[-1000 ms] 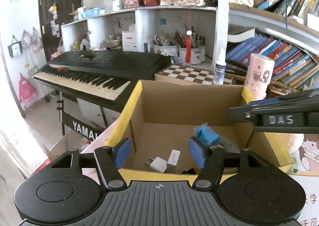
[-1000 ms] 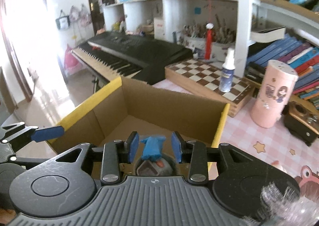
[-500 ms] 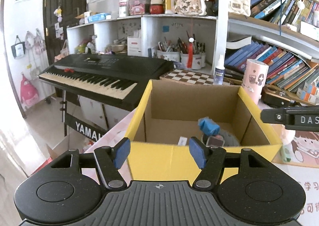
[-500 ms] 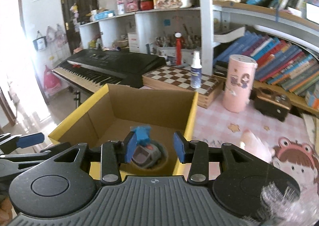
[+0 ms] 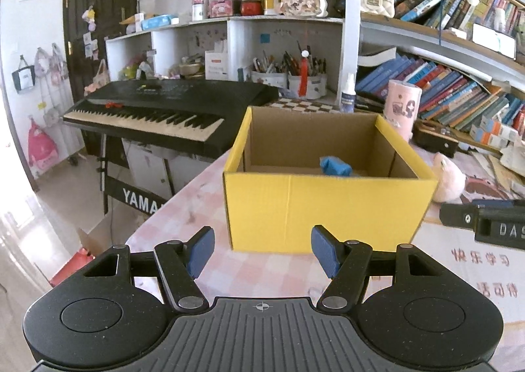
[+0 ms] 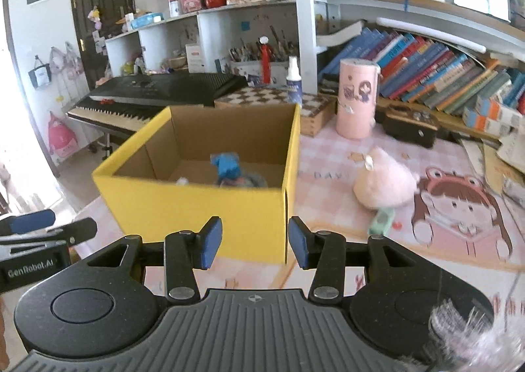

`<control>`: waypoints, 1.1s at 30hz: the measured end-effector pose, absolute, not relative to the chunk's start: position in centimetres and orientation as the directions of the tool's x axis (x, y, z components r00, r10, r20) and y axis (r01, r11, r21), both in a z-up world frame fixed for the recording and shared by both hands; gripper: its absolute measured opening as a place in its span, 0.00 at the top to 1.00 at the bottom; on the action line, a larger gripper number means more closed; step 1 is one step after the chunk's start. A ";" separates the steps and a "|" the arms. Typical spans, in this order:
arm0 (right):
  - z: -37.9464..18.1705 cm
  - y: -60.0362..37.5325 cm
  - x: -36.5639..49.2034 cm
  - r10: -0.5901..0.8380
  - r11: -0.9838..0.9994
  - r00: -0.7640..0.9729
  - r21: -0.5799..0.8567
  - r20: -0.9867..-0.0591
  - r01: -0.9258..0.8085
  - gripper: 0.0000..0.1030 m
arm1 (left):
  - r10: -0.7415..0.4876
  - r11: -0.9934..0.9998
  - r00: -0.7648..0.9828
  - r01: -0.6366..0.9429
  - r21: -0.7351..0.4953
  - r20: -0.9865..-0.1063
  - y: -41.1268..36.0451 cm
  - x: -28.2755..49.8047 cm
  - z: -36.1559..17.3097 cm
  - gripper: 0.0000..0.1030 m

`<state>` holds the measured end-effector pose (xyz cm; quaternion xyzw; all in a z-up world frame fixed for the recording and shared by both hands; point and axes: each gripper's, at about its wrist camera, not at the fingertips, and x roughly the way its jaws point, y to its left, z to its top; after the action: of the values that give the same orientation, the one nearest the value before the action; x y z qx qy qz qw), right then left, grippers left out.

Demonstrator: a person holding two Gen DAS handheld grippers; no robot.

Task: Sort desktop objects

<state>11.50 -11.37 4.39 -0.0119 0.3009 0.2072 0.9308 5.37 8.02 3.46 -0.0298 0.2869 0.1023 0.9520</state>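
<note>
Behind the yellow box [image 5: 328, 207], both grippers, left [image 5: 262, 252] and right [image 6: 251, 242], have pulled back, jaws apart and empty; the blue-topped item [image 6: 226, 165] lies inside, sorted.

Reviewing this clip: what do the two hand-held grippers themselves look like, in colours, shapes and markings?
Both match: the left hand-held gripper and right hand-held gripper have matte black ribbed bodies, round discs on either side, silver pivot screws, a small crosshair mark, and blue pads on black fingers. Side lettering reads "GenRobot.AI" on the left one. No sleeves or cables visible.
</note>
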 end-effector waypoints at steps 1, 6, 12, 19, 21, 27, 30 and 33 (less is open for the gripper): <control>4.2 -11.4 10.8 0.373 0.916 0.732 0.101 -0.570 -0.388 0.59 | 0.175 0.978 0.814 -0.210 0.000 -0.554 8.1 4.9 3.4 0.36; 3.1 -11.3 7.9 0.356 0.922 0.725 0.097 -0.589 -0.374 0.59 | 0.165 0.979 0.807 -0.202 -0.003 -0.567 8.1 2.9 2.8 0.35; 2.0 -10.8 5.1 0.351 0.921 0.706 0.091 -0.615 -0.379 0.58 | 0.155 0.983 0.796 -0.185 0.008 -0.584 7.9 0.9 2.2 0.35; 0.9 -10.1 2.2 0.347 0.921 0.688 0.091 -0.637 -0.380 0.54 | 0.133 0.988 0.781 -0.151 0.022 -0.610 7.4 -1.0 1.4 0.35; 0.6 -10.1 1.5 0.345 0.920 0.687 0.087 -0.640 -0.382 0.54 | 0.123 0.991 0.778 -0.134 0.027 -0.616 7.1 -1.4 1.2 0.34; 0.5 -10.4 0.4 0.330 0.927 0.692 0.084 -0.642 -0.365 0.53 | 0.095 0.995 0.779 -0.100 0.026 -0.620 6.5 -1.9 1.0 0.34; 0.5 -10.8 0.0 0.321 0.932 0.694 0.085 -0.645 -0.353 0.53 | 0.082 0.996 0.780 -0.089 0.020 -0.621 6.3 -2.0 0.9 0.34; 0.4 -11.2 -0.2 0.307 0.938 0.699 0.083 -0.646 -0.335 0.53 | 0.066 0.997 0.777 -0.072 0.015 -0.625 6.0 -2.0 0.7 0.34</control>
<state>-0.22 -11.24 0.43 -0.0203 0.3465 0.1742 0.9215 -2.03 5.97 0.74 -0.0047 0.3315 0.0368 0.9427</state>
